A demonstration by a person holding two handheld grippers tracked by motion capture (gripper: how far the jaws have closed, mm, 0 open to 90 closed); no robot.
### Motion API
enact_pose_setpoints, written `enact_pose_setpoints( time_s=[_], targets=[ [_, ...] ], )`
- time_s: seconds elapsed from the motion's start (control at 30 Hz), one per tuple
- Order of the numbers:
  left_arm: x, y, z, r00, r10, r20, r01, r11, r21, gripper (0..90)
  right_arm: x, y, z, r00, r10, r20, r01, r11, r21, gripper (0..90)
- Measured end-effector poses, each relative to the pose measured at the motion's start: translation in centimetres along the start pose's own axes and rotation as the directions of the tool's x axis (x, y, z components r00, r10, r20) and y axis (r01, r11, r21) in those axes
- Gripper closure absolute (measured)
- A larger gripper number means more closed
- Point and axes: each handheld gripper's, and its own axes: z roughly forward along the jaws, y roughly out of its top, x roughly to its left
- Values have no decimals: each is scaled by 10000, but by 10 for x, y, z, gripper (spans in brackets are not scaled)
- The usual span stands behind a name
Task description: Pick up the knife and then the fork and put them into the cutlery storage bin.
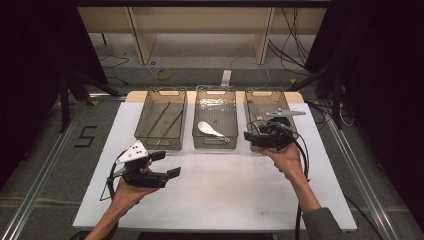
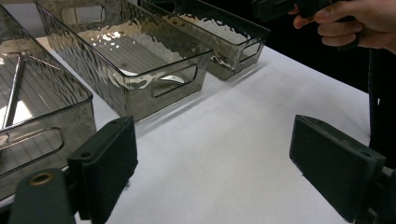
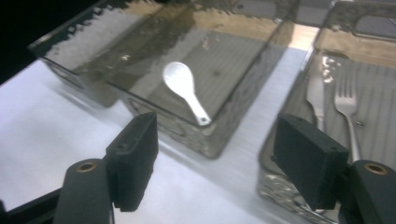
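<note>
Both forearms reach in over the white table (image 1: 215, 200): the left gripper (image 1: 169, 165) hovers low near the front with jaws spread, the right gripper (image 1: 250, 136) at the right bin's (image 1: 295, 107) near edge, jaws also spread. Three rippled smoky plastic bins stand abreast; the middle bin (image 3: 233, 126) holds a white spoon (image 3: 183, 87) just ahead of the right gripper, beside a fork (image 3: 348, 105).

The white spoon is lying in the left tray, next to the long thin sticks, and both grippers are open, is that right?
Not quite. The white spoon lies in the middle tray, alone, as the high view shows; the long thin sticks are in the left tray. The left gripper and right gripper are both open.
</note>
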Motion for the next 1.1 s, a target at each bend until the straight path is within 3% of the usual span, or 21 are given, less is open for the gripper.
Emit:
enact_pose_setpoints(
  time_s=[0.2,0.3,0.47,1.1],
  targets=[
    [0,0,0,10000,3,29,-3,10000,-22,144,14,-9,-9,9992,-101,-383,79,9982,-589,304],
    [0,0,0,10000,7,37,-7,10000,-17,144,22,-16,-14,9990,-354,-280,325,9947,-971,304],
    [0,0,0,10000,3,56,-3,10000,-24,144,32,-29,-19,9968,-623,-493,568,9929,-1048,288],
    [-1,2,3,9999,-40,146,41,10000,-34,144,32,-76,-36,9931,-376,-1111,209,9888,-1477,248]
  ],
)
